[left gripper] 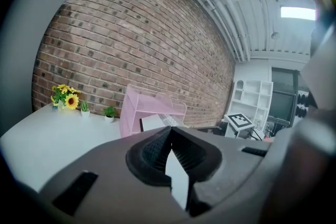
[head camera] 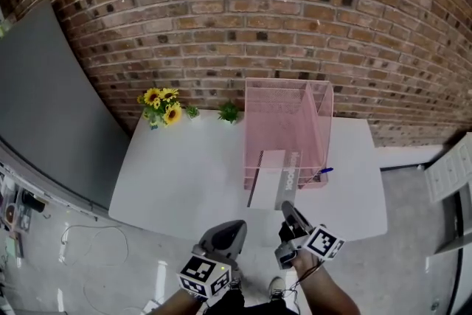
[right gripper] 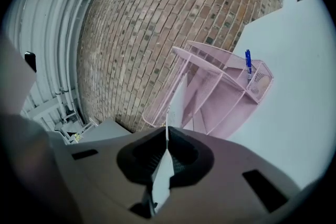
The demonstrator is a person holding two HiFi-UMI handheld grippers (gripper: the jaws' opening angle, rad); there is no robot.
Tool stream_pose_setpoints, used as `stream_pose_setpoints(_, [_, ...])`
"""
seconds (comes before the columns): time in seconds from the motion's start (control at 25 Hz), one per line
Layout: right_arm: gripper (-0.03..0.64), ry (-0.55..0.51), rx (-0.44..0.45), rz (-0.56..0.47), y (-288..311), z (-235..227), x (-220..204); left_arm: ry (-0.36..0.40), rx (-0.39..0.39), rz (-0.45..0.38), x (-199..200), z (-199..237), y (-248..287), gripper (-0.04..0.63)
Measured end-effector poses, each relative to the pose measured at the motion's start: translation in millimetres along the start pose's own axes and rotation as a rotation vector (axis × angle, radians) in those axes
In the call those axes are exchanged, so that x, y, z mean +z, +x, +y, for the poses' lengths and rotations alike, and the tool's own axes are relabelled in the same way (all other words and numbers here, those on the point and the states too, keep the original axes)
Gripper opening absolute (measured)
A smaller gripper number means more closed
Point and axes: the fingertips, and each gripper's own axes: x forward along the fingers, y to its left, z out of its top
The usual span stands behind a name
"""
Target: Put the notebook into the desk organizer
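On the bench, head view: the notebook (head camera: pixel 276 177) appeared to have its far end inside the front of the pink desk organizer (head camera: pixel 324 122), while its near end projected over the bench (head camera: pixel 184 173) toward the person.
Long axis, head view: it ran near to far, roughly in line with the right hand-held gripper (head camera: pixel 287 209).
Nearer gripper, head view: this was the right one, with its tips just at the notebook's near end. The left hand-held gripper (head camera: pixel 234 226) sat lower and to the left, apart from the notebook.
Left gripper view, jaws: the left hand-held gripper (left gripper: pixel 170 131) had its tips together and nothing between them.
Left gripper view, bearing: the notebook (left gripper: pixel 155 122) lay ahead and slightly left, at the mouth of the desk organizer (left gripper: pixel 134 107), clear of the jaws.
Right gripper view, jaws: the right hand-held gripper (right gripper: pixel 167 131) was pressed narrow. A thin pale edge ran from its tips toward the notebook, and it could not be told whether they touched or pinched it.
Right gripper view, bearing: the notebook (right gripper: pixel 178 99) stood directly ahead, seen edge-on at the left side of the desk organizer (right gripper: pixel 220 97), away from the compartment holding the blue pen (right gripper: pixel 248 63).
Assessment: the task looked nearly complete, and a push from the right along the long axis would likely seat the notebook.
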Motion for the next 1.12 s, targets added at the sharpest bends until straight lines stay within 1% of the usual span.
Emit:
stream_pose_setpoints(0.24, [0.012, -0.020, -0.107, -0.010, 17.2, -20.1, 12.1, -0.003, -0.028, 0.012, 4.2, 10.4, 14.4, 0.005])
stream_pose_setpoints(0.36, [0.012, -0.026, -0.116, -0.019, 29.1, -25.5, 20.8, -0.002, -0.041, 0.018, 6.4, 15.0, 23.6, 0.005])
stream_pose_setpoints(0.72, [0.017, -0.052, -0.180, -0.056, 50.4, -41.0, 44.6, -0.002, -0.071, 0.031, 10.3, 25.3, 44.4, 0.005])
stream_pose_setpoints(0.92, [0.023, -0.098, -0.214, -0.058, 57.5, -47.5, 53.7, -0.003, -0.084, 0.038, 11.1, 28.6, 51.6, 0.005])
stream_pose_setpoints(1.12, [0.041, -0.212, -0.217, -0.023, 70.6, -48.1, 60.7, -0.005, -0.095, 0.044, 10.7, 29.4, 58.3, 0.005])
